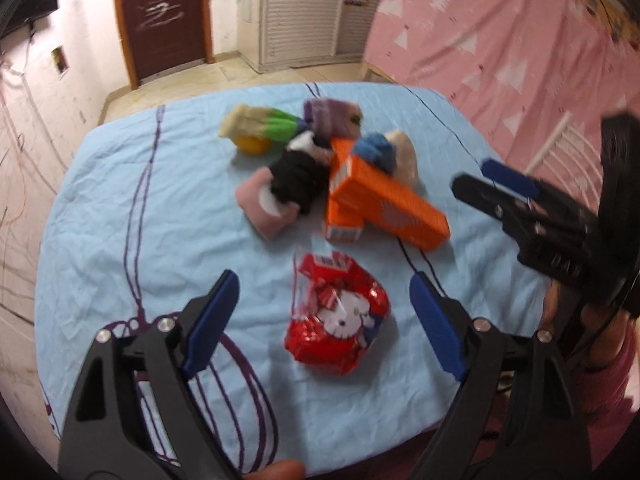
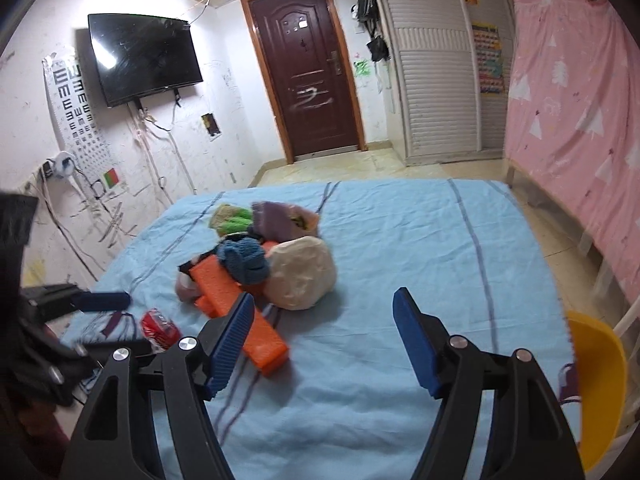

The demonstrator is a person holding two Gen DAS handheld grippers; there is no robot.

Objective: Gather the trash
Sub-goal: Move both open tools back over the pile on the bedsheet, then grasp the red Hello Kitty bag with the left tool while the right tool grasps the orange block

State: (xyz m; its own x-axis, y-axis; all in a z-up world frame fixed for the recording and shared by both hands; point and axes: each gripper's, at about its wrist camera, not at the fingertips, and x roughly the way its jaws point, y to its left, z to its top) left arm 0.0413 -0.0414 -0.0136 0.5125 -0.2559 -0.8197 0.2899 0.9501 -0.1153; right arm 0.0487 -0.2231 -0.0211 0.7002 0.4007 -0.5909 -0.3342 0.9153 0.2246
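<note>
A red Hello Kitty snack bag (image 1: 338, 316) lies on the blue-sheeted bed (image 1: 120, 220), between the wide-open, empty left gripper (image 1: 324, 320); the right gripper (image 2: 324, 336), also open and empty, hangs beside the orange boxes (image 1: 384, 200).

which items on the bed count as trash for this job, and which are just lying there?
Trash, likely: red snack wrapper; long orange box; smaller orange box.

Just lying about: balled socks; cream bundle; yellow chair; blue sheet.
</note>
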